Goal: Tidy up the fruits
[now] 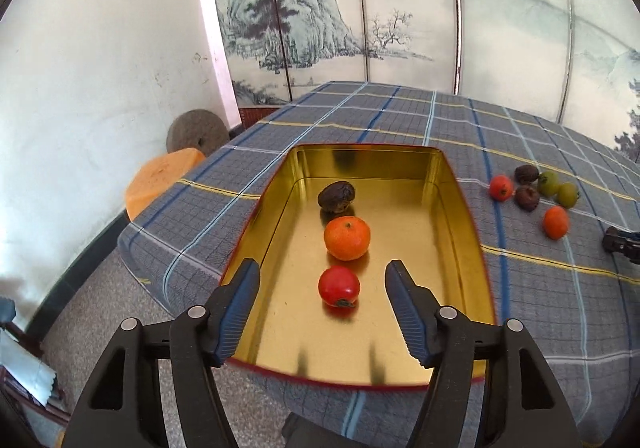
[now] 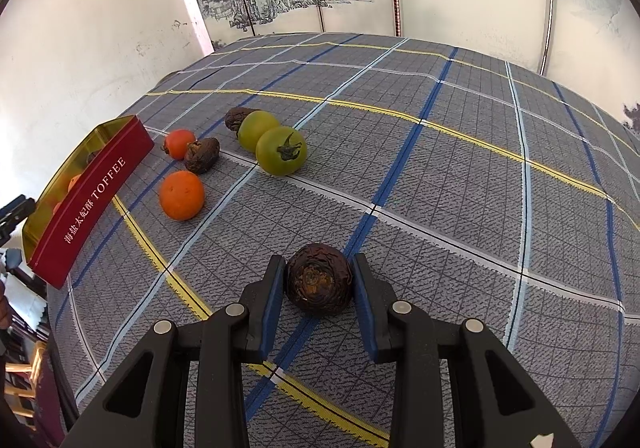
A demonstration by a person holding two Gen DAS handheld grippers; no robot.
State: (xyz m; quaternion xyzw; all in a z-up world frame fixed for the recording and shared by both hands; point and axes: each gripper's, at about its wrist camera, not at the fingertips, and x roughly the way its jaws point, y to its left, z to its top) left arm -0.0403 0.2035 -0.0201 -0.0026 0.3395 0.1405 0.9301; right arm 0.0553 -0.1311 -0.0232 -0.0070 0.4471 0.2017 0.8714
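Note:
A gold tin (image 1: 464, 215) with red outer walls lies on the checked tablecloth. It holds a dark wrinkled fruit (image 1: 336, 196), an orange (image 1: 347, 238) and a red fruit (image 1: 339, 286). My left gripper (image 1: 322, 280) is open and empty above the tin's near end, astride the red fruit. My right gripper (image 2: 319, 280) is shut on another dark wrinkled fruit (image 2: 319, 278) just above the cloth. Loose on the cloth in the right wrist view lie an orange (image 2: 181, 195), a small red fruit (image 2: 179, 143), two dark fruits (image 2: 202, 155) and two green fruits (image 2: 281, 151).
The tin also shows at the left of the right wrist view (image 2: 90, 195), marked TOFFEE. An orange stool (image 1: 160, 179) and a round stone (image 1: 197, 131) stand off the table's left edge. A painted folding screen (image 1: 360, 7) stands behind the table.

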